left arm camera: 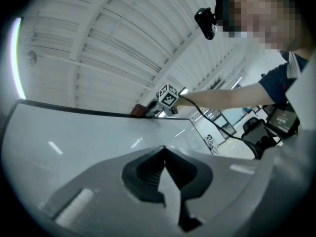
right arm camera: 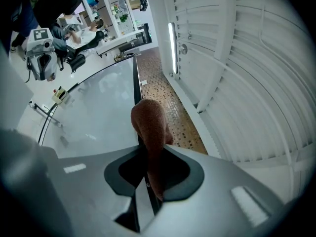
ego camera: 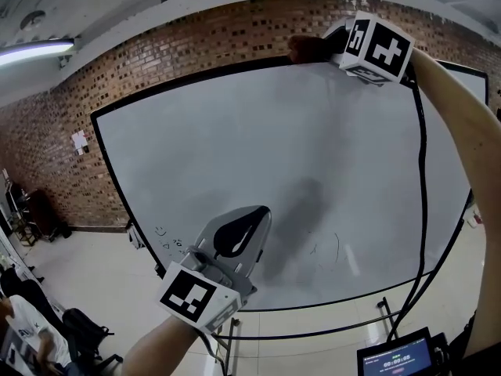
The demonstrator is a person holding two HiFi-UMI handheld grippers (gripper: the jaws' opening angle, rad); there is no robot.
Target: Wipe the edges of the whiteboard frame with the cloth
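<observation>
Up against a brick wall (ego camera: 156, 45) the whiteboard (ego camera: 235, 155) is hanging, its pale glossy face throwing back streaks of light and carrying a grey smudge and a few faint pen marks low down. A thin black frame (ego camera: 196, 75) is running all the way round it. Overhead the ceiling (right arm camera: 256, 73) is showing white ribbed panels with a long light tube (ego camera: 35, 51) glowing, and a pale shiny floor (ego camera: 102, 272) is spreading out below.

I am holding my right gripper (ego camera: 333, 49) high, at the top edge of the frame, with its jaws clamping the cloth (right arm camera: 150, 127). The cloth is sticking forward out of the jaws as a narrow, rounded tongue. Its long axis is lying along the top bar of the frame, pointing toward the far corner, and it is sitting right on that black strip. It is looking rust brown, soft and nubbly, like towelling, against the smooth hard bar beneath it. A black cable (ego camera: 423, 171) is trailing down from this gripper across the front of the board.

I am carrying my left gripper (ego camera: 239, 229) much lower, before the bottom part of the board, with its grey jaws pressing together on nothing.
</observation>
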